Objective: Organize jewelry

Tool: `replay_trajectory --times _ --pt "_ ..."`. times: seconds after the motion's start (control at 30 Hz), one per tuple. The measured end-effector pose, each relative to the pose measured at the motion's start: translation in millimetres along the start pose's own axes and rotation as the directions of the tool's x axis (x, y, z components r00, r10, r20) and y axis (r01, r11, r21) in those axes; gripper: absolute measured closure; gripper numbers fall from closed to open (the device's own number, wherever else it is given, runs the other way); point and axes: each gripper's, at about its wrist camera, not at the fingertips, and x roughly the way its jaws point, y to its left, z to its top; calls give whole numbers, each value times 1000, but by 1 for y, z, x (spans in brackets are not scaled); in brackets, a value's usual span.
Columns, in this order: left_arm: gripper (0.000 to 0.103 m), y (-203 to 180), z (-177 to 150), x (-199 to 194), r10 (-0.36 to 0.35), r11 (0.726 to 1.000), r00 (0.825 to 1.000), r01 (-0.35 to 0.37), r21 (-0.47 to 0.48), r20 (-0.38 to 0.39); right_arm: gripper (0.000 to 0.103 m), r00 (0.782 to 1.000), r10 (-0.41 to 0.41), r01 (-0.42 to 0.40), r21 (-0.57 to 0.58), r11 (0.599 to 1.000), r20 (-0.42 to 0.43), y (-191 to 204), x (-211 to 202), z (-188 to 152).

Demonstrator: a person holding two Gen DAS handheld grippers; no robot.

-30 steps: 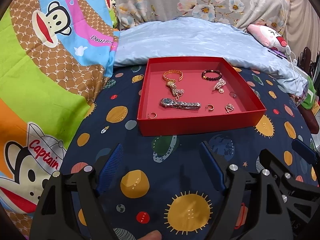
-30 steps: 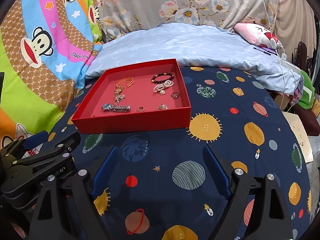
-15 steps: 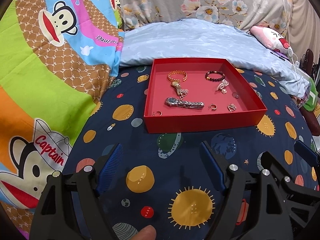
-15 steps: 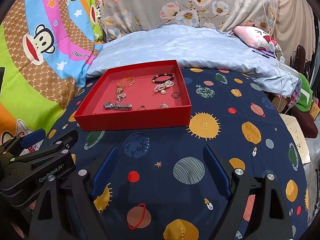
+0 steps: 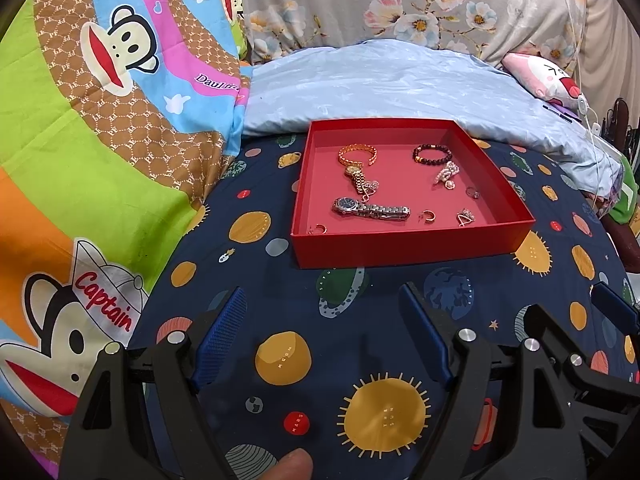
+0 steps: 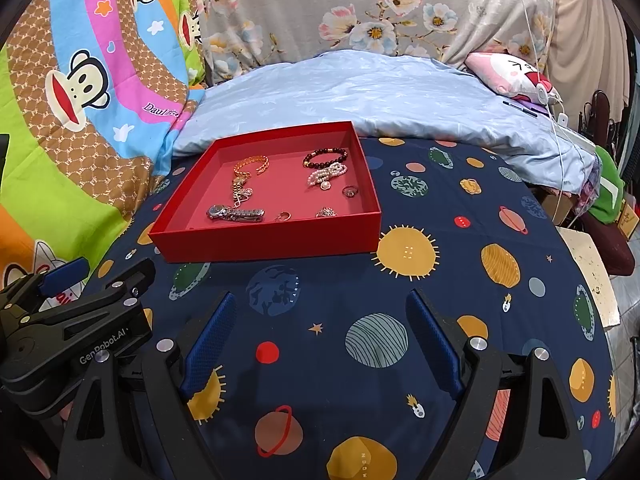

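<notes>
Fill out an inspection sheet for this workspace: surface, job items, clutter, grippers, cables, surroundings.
Surface: navy planet-print sheet, flat.
Job's things: red tray holding gold bracelet, gold watch, silver watch, dark bead bracelet, pearl piece, small rings and earrings.
Clutter: nothing seen on the sheet.
Grippers: left gripper and right gripper open, empty, short of the tray.
Cables: white cable at the right edge.
Surroundings: blue pillow, cartoon blanket, floral fabric.
</notes>
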Motion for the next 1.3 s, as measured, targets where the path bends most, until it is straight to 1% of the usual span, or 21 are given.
replay_trajectory --times 0.77,1.0,1.2,1.3 --pt "27 -1 0 -3 42 999 999 -43 3 29 18 1000 2 -2 1 1000 -1 0 -1 0" --pt "27 0 0 -1 58 998 998 -58 -1 32 18 1000 -8 8 -1 1000 -6 0 0 -1" --pt "27 2 -1 3 49 999 999 -49 -14 4 18 1000 -17 17 -3 1000 -8 -1 2 -1" --pt "27 2 -2 3 49 999 999 -49 -14 5 18 1000 -18 18 -3 1000 -8 -1 3 0"
